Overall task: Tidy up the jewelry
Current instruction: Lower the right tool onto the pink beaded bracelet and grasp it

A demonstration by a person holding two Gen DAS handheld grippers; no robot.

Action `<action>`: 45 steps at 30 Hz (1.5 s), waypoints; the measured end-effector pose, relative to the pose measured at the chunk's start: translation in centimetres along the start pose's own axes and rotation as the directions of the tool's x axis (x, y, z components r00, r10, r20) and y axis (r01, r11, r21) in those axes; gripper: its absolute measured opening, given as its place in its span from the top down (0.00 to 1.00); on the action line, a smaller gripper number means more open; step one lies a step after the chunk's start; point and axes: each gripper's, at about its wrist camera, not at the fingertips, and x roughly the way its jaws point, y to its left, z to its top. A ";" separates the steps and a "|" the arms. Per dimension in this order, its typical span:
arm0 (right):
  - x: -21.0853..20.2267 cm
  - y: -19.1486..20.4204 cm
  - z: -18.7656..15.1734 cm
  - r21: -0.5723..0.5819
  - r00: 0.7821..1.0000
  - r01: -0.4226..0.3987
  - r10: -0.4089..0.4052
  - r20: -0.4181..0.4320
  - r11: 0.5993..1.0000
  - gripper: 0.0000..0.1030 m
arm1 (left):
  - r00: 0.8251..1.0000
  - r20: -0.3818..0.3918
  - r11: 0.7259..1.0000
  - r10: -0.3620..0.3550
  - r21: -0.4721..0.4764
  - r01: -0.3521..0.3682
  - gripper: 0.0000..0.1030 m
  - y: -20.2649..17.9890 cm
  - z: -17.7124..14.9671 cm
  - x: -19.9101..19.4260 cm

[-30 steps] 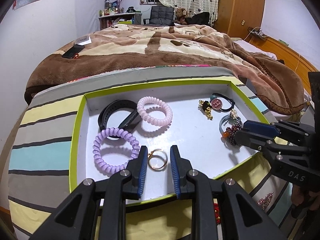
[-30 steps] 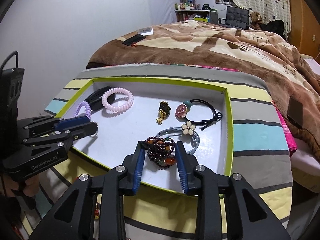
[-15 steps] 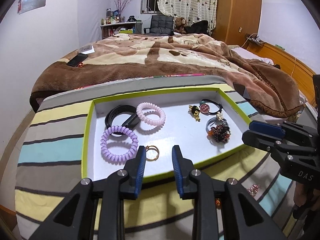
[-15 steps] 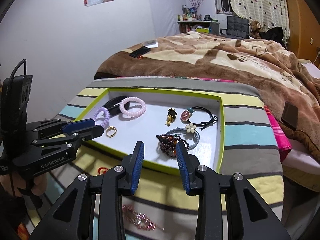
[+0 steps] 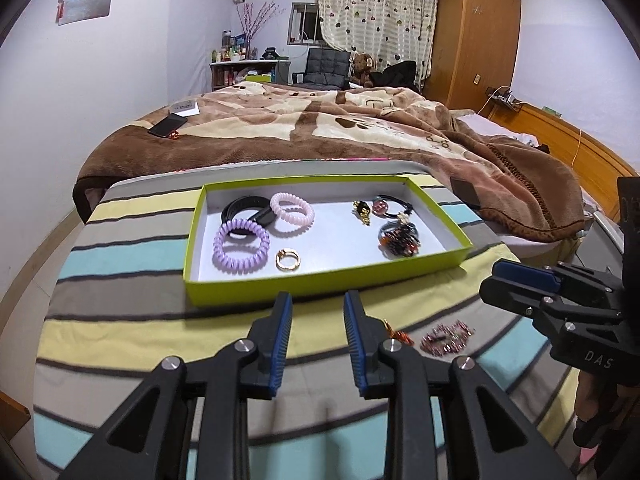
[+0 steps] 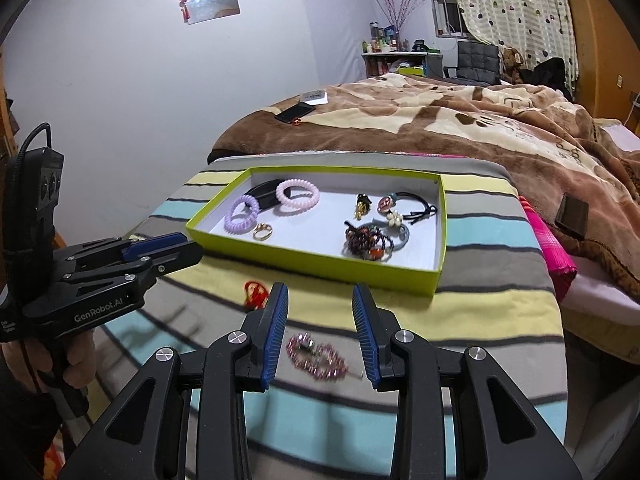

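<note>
Striped cloth covers the tabletop (image 6: 460,312) at the bed's foot. The lime-green cardboard tray (image 6: 320,262) holds most pieces — a pink beaded bracelet (image 6: 318,354) lies outside, just ahead of my right gripper (image 6: 320,334), stretched crosswise between its open, empty jaws. My left gripper (image 5: 316,338) — also open, empty — sits farther off.

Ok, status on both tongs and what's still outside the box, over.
Left tongs open, empty. Right tongs open, empty, over pink bracelet on blanket. Red piece also outside green box. Nothing blocking.
</note>
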 end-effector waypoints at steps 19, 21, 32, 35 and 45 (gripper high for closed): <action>-2.4 0.8 -3.1 -0.015 1.000 -0.014 0.014 -0.001 1.000 0.67 | 1.000 -0.003 0.999 0.007 -0.032 -0.007 0.73 -0.2 -4.2 -3.0; -2.4 0.8 -3.2 -0.018 1.000 -0.013 0.013 -0.004 1.000 0.67 | 1.000 -0.003 1.000 0.004 -0.031 -0.004 0.73 -0.2 -4.3 -3.0; -0.6 0.6 -3.7 -0.061 0.998 -0.004 0.001 -0.058 0.998 0.66 | 1.000 -0.021 0.999 -0.005 -0.039 0.004 0.73 -0.3 -4.4 -2.3; 0.3 0.3 -3.8 -0.073 0.996 -0.005 -0.001 -0.084 0.997 0.65 | 1.000 -0.027 0.999 -0.009 -0.043 0.007 0.73 -0.2 -4.2 -2.0; 3.1 0.2 -3.3 -0.170 0.988 -0.018 -0.009 -0.157 0.985 0.61 | 0.999 -0.042 0.999 -0.024 -0.040 0.022 0.70 -0.3 -3.6 -1.0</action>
